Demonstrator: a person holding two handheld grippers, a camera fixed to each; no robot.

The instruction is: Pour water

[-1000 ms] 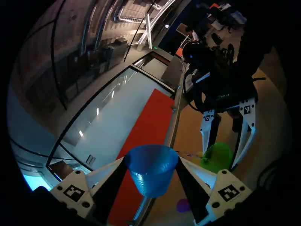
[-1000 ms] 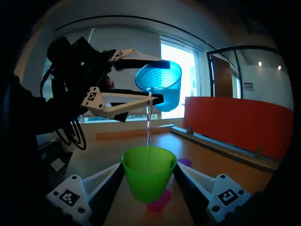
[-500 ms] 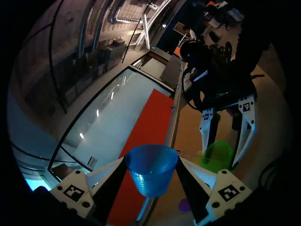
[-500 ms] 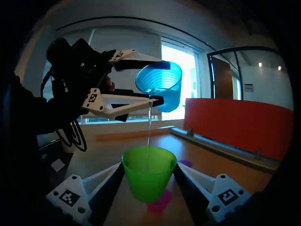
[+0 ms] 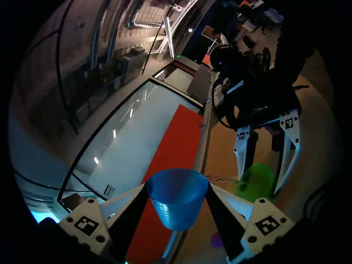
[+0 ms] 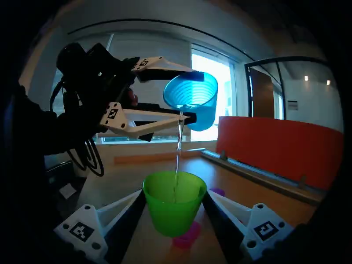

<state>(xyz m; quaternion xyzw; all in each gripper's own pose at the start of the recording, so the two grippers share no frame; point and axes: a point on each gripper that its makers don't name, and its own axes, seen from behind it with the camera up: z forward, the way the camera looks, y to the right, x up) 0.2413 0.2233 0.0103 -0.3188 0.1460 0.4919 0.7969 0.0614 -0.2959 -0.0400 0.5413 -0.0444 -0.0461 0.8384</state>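
Left gripper view, higher and tilted, faces right gripper view closely; both share the green cup (image 6: pixel 174 211).

One blue cup (image 6: pixel 191 100), one green cup (image 6: pixel 174 206)

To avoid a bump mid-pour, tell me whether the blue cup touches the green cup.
Apart. The right gripper view shows the blue cup tilted above the green cup, a clear gap crossed by a water stream.

above green cup (image 6: pixel 174 207): blue cup (image 6: pixel 191 101) overhead | right: orange partition (image 6: pixel 281 147) (rail (image 6: pixel 259 174) beside) | left tabletop (image 6: pixel 125 176): open
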